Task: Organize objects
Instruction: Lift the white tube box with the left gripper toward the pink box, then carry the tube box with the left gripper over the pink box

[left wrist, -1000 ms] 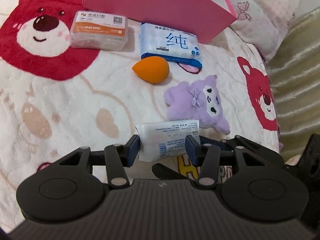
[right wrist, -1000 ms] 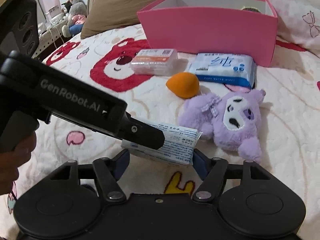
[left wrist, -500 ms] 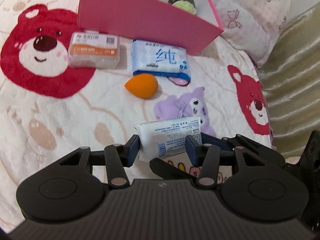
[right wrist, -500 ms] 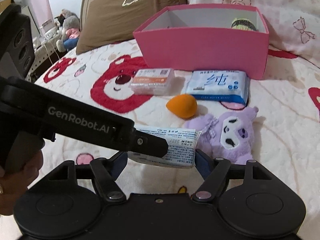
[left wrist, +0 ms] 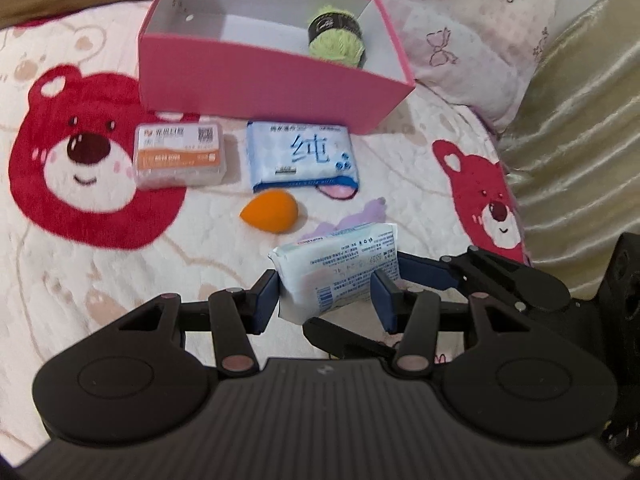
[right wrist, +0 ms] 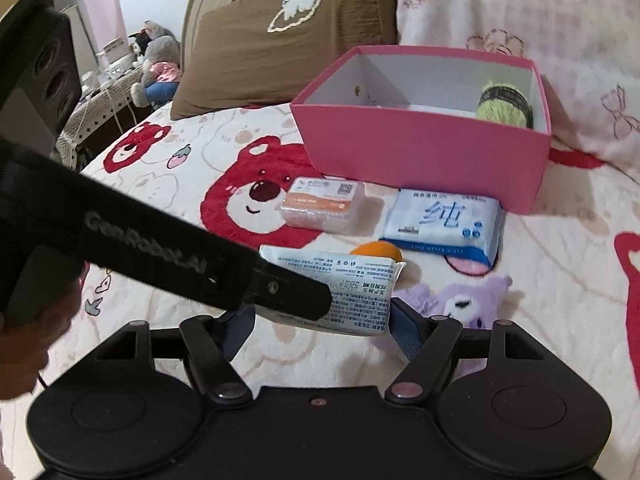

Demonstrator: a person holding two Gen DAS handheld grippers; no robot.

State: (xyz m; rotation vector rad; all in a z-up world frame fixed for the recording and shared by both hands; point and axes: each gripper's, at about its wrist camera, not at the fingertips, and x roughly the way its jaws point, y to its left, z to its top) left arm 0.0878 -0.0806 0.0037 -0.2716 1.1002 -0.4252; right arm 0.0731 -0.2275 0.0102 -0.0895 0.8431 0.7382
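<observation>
Both grippers grip one white tissue packet (left wrist: pixel 340 268) with printed text and hold it above the bed; it also shows in the right wrist view (right wrist: pixel 352 288). My left gripper (left wrist: pixel 326 300) is shut on it. My right gripper (right wrist: pixel 320 320) is shut on its ends, and the left gripper's black finger crosses in front. An open pink box (left wrist: pixel 256 68) stands beyond, with a green yarn ball (left wrist: pixel 336 36) inside. In front of the box lie a clear floss-pick case (left wrist: pixel 178 154), a blue wet-wipe pack (left wrist: pixel 302 156), an orange sponge (left wrist: pixel 270 212) and a purple plush (right wrist: pixel 460 300).
The bed cover (left wrist: pixel 92 240) is white fleece with red bear prints. A brown pillow (right wrist: pixel 288 40) lies behind the box on the left and a pink patterned pillow (left wrist: pixel 472 40) on the right. A gold quilted cover (left wrist: pixel 580 120) runs along the right edge.
Both grippers have risen with the tissue packet and moved toward the pink box. The box's inside and the yarn ball now show. The plush is mostly hidden behind the packet.
</observation>
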